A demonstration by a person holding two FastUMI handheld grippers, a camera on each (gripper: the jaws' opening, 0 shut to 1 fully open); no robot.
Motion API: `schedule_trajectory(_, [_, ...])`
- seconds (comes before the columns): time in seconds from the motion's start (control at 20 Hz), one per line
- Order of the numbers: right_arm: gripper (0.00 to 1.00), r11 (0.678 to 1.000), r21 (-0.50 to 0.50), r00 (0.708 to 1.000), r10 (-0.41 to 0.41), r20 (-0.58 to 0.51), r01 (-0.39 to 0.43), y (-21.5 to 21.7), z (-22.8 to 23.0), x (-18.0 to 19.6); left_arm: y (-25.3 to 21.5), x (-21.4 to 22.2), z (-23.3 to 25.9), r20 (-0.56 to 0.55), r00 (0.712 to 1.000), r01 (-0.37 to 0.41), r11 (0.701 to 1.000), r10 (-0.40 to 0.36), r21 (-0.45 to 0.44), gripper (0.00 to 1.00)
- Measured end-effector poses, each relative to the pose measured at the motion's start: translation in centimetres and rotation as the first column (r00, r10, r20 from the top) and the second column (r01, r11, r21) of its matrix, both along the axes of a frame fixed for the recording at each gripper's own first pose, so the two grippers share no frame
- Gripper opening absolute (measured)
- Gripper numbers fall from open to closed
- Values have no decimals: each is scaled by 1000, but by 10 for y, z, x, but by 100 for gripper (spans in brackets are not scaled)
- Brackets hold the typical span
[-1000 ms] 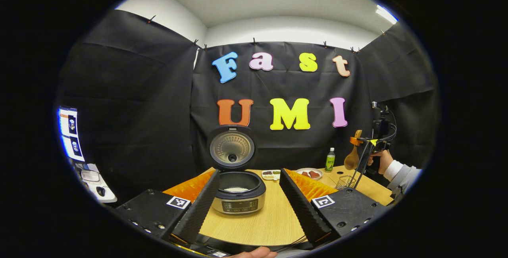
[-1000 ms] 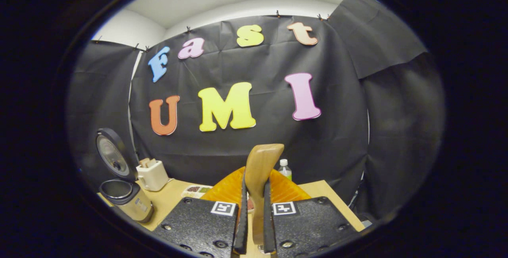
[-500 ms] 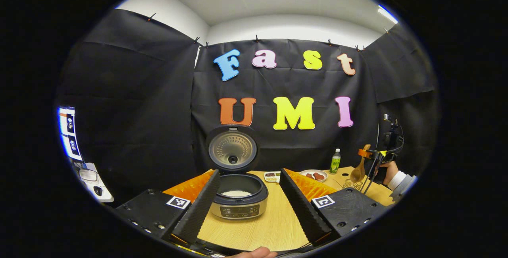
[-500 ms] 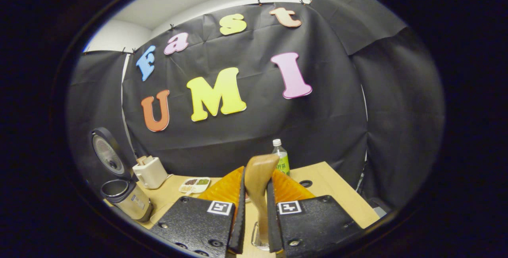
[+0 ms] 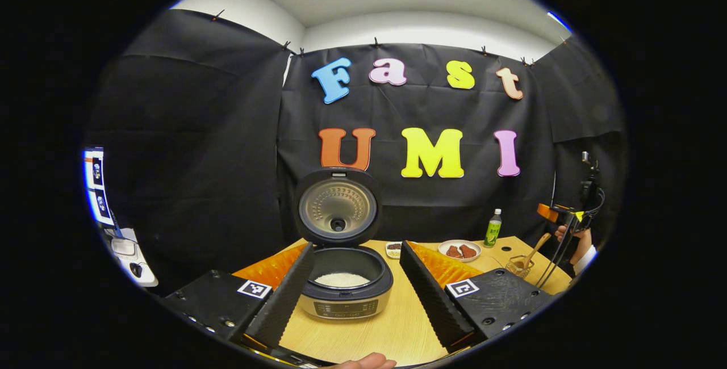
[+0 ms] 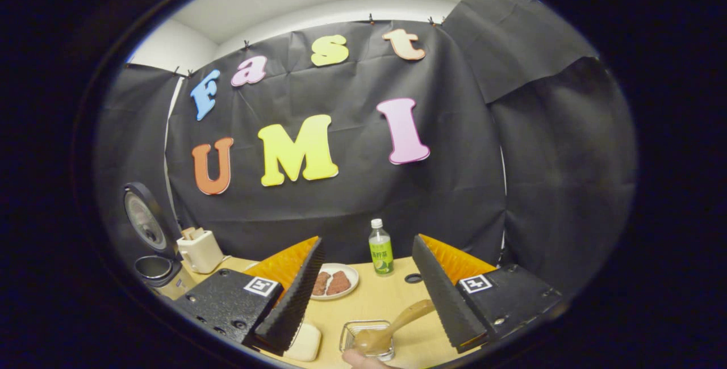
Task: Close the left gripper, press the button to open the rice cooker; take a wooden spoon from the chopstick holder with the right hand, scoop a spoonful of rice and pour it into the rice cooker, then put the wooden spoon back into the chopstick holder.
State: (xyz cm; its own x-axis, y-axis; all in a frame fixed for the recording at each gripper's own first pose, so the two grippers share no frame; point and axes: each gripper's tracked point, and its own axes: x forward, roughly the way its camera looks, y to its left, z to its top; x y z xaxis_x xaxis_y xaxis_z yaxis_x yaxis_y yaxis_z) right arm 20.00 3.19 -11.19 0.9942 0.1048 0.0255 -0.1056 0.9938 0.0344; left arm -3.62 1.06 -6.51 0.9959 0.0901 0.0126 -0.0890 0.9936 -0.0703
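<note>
Both grippers wide apart, empty: right gripper (image 6: 366, 292) above wooden spoon (image 6: 392, 326) in chopstick holder (image 6: 368, 339); left gripper (image 5: 355, 289) flanks rice cooker (image 5: 346, 284).

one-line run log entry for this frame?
stage: spoon returned | wooden spoon: in chopstick holder, leaning | right claw: open, apart from spoon | left claw: open | rice cooker: lid up, rice inside

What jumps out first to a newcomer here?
The rice cooker stands mid-table with its lid up and white rice showing in the pot, framed by the open left gripper. In the right gripper view, the wooden spoon leans in the clear chopstick holder, between the spread fingers of the right gripper. Behind it sit a plate of brown food and a green bottle.
</note>
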Motion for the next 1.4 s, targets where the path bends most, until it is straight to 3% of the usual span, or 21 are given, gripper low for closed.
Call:
schedule_trajectory(0.25, [100,998,-12,999,-55,-5,54,-7,20,-41,10,31,13,-17,1000,-14,1000,15,23,96])
schedule_trajectory(0.5, [100,999,32,1000,-3,4,3,12,53,-94,20,51,34,-13,1000,-27,999,27,24,96])
schedule_trajectory(0.55, [95,1000,30,1000,2,11,-2,15,62,-101,22,56,38,-14,999,-32,999,32,23,96])
schedule_trajectory(0.6, [100,1000,19,1000,6,1,-6,17,63,-107,24,60,42,-17,999,-31,999,32,20,96])
schedule_trajectory(0.7, [100,1000,0,1000,25,-9,-25,25,67,-119,28,68,51,-14,999,-30,999,30,14,96])
schedule_trajectory(0.8, [95,998,-15,998,64,-14,-64,33,68,-132,31,77,61,-6,999,-40,999,40,18,96])
schedule_trajectory(0.9, [100,995,-14,995,100,-26,-100,38,64,-141,34,86,71,0,999,-43,999,43,13,96])
schedule_trajectory(1.0, [95,993,-20,992,119,-30,-119,38,59,-151,33,98,78,-1,999,-33,999,33,-3,96])
schedule_trajectory(1.05, [100,991,-29,992,127,-24,-128,36,58,-157,34,106,83,1,1000,-31,1000,31,-1,96])
schedule_trajectory(1.15, [100,990,-44,991,131,2,-131,32,57,-167,38,124,91,11,999,-36,999,35,25,96])
schedule_trajectory(1.4, [100,974,-152,985,171,-11,-171,39,39,-174,70,179,106,62,994,-90,996,90,-3,96])
